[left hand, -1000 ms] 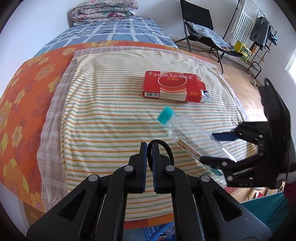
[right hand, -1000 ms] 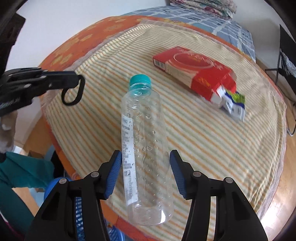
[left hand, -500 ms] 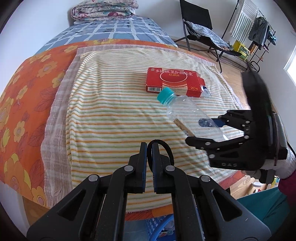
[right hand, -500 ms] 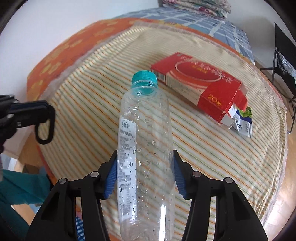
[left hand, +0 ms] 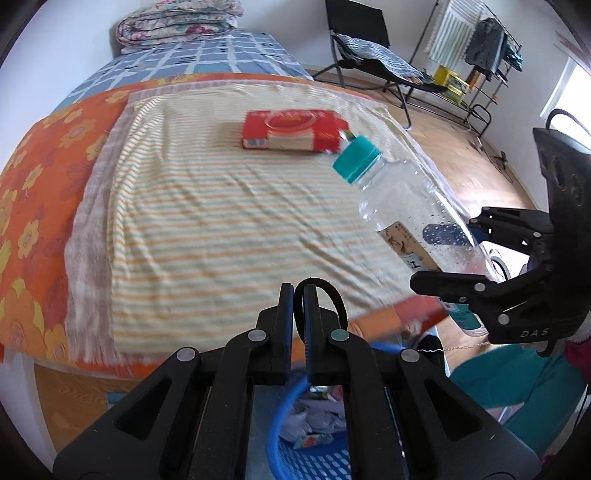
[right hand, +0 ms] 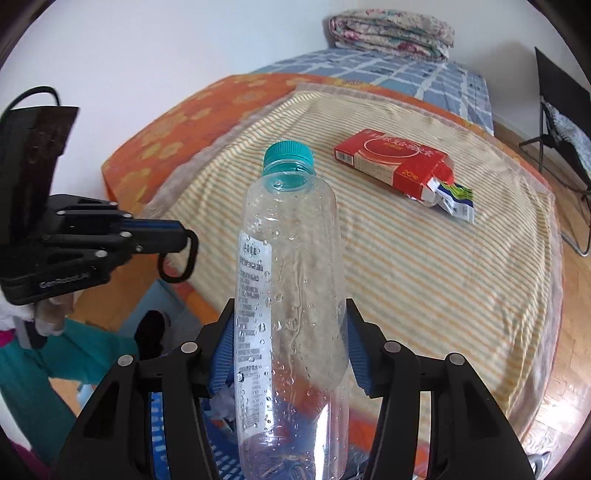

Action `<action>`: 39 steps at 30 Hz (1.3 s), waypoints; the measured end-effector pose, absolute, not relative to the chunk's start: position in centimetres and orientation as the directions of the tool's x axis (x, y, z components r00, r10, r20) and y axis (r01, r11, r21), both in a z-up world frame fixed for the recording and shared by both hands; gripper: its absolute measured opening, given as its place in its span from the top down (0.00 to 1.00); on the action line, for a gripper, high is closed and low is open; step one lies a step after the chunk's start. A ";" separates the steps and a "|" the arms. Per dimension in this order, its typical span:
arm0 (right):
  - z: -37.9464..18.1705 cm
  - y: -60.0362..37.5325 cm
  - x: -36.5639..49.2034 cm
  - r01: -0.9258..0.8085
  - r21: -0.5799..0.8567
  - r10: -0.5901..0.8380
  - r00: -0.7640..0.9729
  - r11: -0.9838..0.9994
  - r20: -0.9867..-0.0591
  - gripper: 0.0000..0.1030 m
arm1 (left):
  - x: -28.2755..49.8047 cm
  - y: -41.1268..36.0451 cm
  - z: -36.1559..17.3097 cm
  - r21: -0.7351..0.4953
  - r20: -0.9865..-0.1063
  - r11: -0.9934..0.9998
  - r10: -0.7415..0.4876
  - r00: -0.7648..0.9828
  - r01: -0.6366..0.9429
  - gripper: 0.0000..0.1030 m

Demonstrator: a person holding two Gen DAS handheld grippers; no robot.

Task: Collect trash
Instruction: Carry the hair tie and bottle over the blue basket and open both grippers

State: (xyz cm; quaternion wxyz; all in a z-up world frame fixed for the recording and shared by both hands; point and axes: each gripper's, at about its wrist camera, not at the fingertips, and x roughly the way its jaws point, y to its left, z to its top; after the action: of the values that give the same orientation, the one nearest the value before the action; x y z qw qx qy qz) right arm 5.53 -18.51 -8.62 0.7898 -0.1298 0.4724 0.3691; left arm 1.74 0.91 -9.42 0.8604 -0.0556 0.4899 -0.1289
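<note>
My right gripper (right hand: 290, 350) is shut on a clear plastic bottle (right hand: 291, 295) with a teal cap; the bottle (left hand: 413, 221) also shows in the left wrist view, held past the bed's edge above a blue basket (left hand: 291, 435). My left gripper (left hand: 299, 314) is shut on a black loop handle (left hand: 328, 295); it shows at left in the right wrist view (right hand: 177, 236). A red carton (left hand: 291, 129) lies on the striped blanket (left hand: 221, 221), with a crumpled wrapper (right hand: 454, 199) at its open end.
The blue basket holds several pieces of trash and stands on the floor below the bed's edge. A folded quilt (left hand: 177, 18) lies at the bed's far end. A black chair (left hand: 369, 48) and a clothes rack (left hand: 480, 48) stand at the right.
Both grippers have pulled back from the bed. The bottle has moved off the blanket to over the basket, which has come into view under the left gripper.
</note>
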 end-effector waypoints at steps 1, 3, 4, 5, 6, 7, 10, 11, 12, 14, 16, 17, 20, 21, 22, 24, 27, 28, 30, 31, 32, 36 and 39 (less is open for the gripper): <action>-8.7 -18.9 4.7 -0.705 0.146 0.464 0.284 0.694 -0.839 0.49 | 1.0 0.5 -9.6 -0.221 -0.830 0.960 -0.279 0.482 0.175 0.97; -8.9 -19.6 3.8 -0.696 0.162 0.472 0.279 0.699 -0.836 0.49 | -0.4 -0.1 -10.2 -0.225 -0.835 0.957 -0.287 0.469 0.185 0.97; -9.1 -20.0 3.3 -0.690 0.168 0.474 0.280 0.704 -0.835 0.49 | -0.8 -0.3 -10.4 -0.229 -0.838 0.955 -0.292 0.462 0.188 0.97; -9.3 -20.4 2.9 -0.685 0.174 0.476 0.279 0.707 -0.834 0.49 | -1.5 -0.7 -10.9 -0.234 -0.842 0.953 -0.298 0.450 0.192 0.97; -9.5 -20.6 2.6 -0.683 0.179 0.477 0.277 0.708 -0.834 0.49 | -1.9 -0.9 -11.2 -0.237 -0.845 0.952 -0.301 0.442 0.195 0.97; -9.7 -20.9 2.1 -0.679 0.186 0.479 0.273 0.710 -0.834 0.49 | -2.4 -1.2 -11.7 -0.240 -0.849 0.950 -0.305 0.431 0.201 0.97; -10.3 -21.5 0.8 -0.673 0.196 0.483 0.270 0.713 -0.833 0.49 | -3.9 -2.2 -12.9 -0.244 -0.862 0.946 -0.313 0.400 0.214 0.97; -10.4 -21.6 0.3 -0.672 0.194 0.482 0.273 0.715 -0.832 0.49 | -4.2 -2.4 -13.4 -0.251 -0.865 0.944 -0.318 0.387 0.214 0.97; -10.6 -21.7 -0.2 -0.669 0.196 0.483 0.274 0.717 -0.832 0.49 | -4.7 -2.6 -13.9 -0.260 -0.869 0.942 -0.324 0.374 0.214 0.97; -11.2 -22.0 -1.1 -0.660 0.220 0.489 0.255 0.718 -0.834 0.49 | -5.6 -3.1 -15.1 -0.269 -0.880 0.939 -0.330 0.343 0.213 0.97; -11.8 -22.0 -2.0 -0.659 0.230 0.490 0.241 0.716 -0.838 0.49 | -6.2 -3.5 -15.9 -0.272 -0.887 0.938 -0.332 0.322 0.217 0.97; -11.9 -22.0 -2.4 -0.661 0.230 0.491 0.238 0.714 -0.838 0.49 | -6.5 -3.7 -16.2 -0.270 -0.890 0.938 -0.330 0.315 0.220 0.97; -12.2 -21.8 -3.6 -0.670 0.228 0.494 0.235 0.707 -0.837 0.49 | -7.4 -4.1 -17.4 -0.270 -0.900 0.937 -0.327 0.288 0.220 0.97; -12.4 -21.8 -3.8 -0.672 0.228 0.494 0.233 0.705 -0.838 0.49 | -7.6 -4.2 -17.8 -0.270 -0.904 0.938 -0.325 0.276 0.218 0.97; -12.5 -21.7 -4.1 -0.674 0.230 0.494 0.228 0.702 -0.839 0.49 | -7.9 -4.3 -18.3 -0.272 -0.909 0.938 -0.324 0.264 0.214 0.97; -12.9 -21.7 -4.5 -0.674 0.240 0.495 0.214 0.699 -0.842 0.49 | -8.3 -4.4 -19.1 -0.279 -0.914 0.937 -0.326 0.240 0.209 0.97; -13.6 -21.7 -5.0 -0.679 0.241 0.488 0.197 0.694 -0.850 0.49 | -8.9 -4.5 -19.9 -0.276 -0.921 0.938 -0.320 0.222 0.209 0.97; -13.8 -21.6 -5.2 -0.681 0.241 0.485 0.191 0.692 -0.854 0.49 | -9.0 -4.6 -20.0 -0.275 -0.922 0.939 -0.319 0.219 0.207 0.97; -14.4 -21.4 -5.5 -0.684 0.244 0.479 0.175 0.688 -0.860 0.49 | -9.2 -4.5 -20.2 -0.279 -0.923 0.939 -0.320 0.215 0.201 0.97; -14.7 -21.3 -5.7 -0.687 0.244 0.474 0.165 0.684 -0.865 0.49 | -9.3 -4.5 -20.2 -0.280 -0.923 0.939 -0.320 0.214 0.197 0.97; -15.0 -21.2 -5.9 -0.690 0.243 0.470 0.159 0.682 -0.868 0.49 | -9.3 -4.4 -20.2 -0.279 -0.923 0.940 -0.319 0.215 0.196 0.97; -15.8 -20.8 -6.4 -0.699 0.246 0.462 0.135 0.671 -0.877 0.49 | -9.4 -4.4 -20.3 -0.273 -0.926 0.942 -0.313 0.213 0.197 0.97; -16.3 -20.6 -6.6 -0.703 0.247 0.453 0.120 0.667 -0.883 0.49 | -9.5 -4.4 -20.3 -0.271 -0.928 0.942 -0.310 0.205 0.200 0.97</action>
State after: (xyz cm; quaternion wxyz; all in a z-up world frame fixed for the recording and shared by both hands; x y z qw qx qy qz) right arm -6.58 -20.60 -16.26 0.7392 -0.1166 0.5356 0.3912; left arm -9.47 -4.37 -20.30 0.7749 -0.0454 0.6086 -0.1645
